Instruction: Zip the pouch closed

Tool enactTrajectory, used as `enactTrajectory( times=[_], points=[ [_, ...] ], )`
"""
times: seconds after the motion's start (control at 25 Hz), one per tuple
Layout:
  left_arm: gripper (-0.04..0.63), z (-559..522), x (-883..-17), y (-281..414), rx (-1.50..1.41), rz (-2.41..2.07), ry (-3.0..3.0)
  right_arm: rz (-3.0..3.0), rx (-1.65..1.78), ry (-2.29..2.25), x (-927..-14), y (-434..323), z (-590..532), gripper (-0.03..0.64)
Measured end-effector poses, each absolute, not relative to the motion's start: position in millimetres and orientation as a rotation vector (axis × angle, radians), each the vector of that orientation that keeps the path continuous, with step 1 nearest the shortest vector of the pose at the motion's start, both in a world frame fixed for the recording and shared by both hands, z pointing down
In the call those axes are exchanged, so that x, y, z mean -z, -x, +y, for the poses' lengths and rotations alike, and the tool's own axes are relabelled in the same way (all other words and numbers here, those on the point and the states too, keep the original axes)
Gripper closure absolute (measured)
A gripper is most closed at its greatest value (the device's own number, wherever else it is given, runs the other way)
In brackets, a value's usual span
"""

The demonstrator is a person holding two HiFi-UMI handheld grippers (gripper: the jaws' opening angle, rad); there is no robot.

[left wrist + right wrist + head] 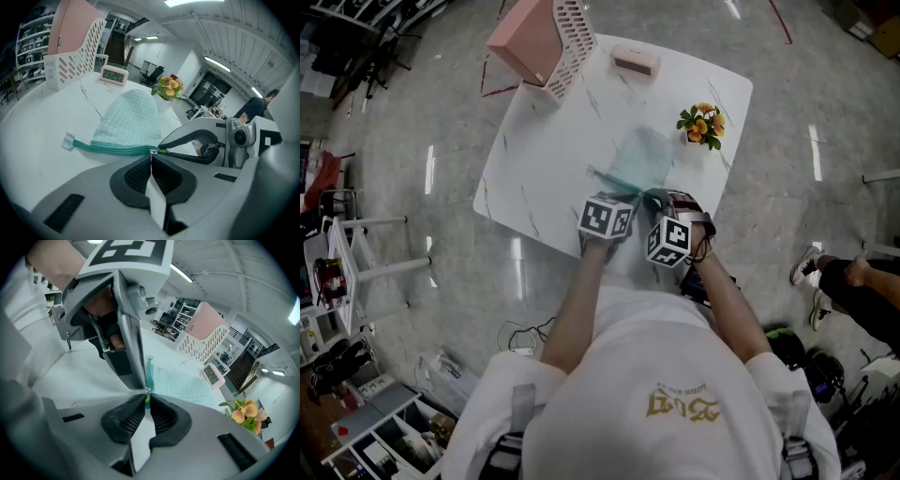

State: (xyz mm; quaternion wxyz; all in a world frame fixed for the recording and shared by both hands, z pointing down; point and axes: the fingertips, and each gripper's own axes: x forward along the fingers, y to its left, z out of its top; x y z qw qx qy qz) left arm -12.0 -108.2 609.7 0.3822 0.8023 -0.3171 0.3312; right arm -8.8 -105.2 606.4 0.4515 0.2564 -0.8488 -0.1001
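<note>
Pale green checked pouch [639, 159] lies flat on the white marble table [553, 141], in the half nearer the person, rounded end pointing away. A dark green zipper [112, 148] runs along the pouch's near edge. The teeth look joined all the way from the small pale tab [69, 140] at the zipper's far-left end to the slider at its right end.

Both claws meet at that right end of the pouch's zipper, tip to tip and almost touching.
- Left claw [151, 157]: pads pressed together, pinching the small silver zipper pull [153, 151] right at their tips.
- Right claw [146, 399]: pads nearly together, pinching a yellow-green end bit of the zipper tape, just right of the pull.

Each claw tilts down toward the pouch. The marker cubes sit on the near side of the pouch in the head view, left one beside right one.

Other items, placed from the pouch:
- Flower pot [701, 125] with orange and yellow blooms is just beyond the pouch, to its right.
- Pink clock [636, 60] is well beyond the pouch, near the far table edge. Its digits can't be read for sure.
- Pink and white file holder [539, 42] is beyond the pouch to the left, at the far corner.
- Another person's legs [853, 281] are on the floor, well off to the pouch's right and clear of the table.
</note>
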Motion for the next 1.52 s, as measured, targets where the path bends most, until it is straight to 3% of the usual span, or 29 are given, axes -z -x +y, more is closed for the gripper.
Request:
enactTrajectory(
  times=[1.52],
  points=[
    [0.574,-139.5,-633.4,89.9,-0.747,-1.07,-1.88,-2.072,0.132,-0.692,-621.5,-16.4,-102.6,0.568]
  ],
)
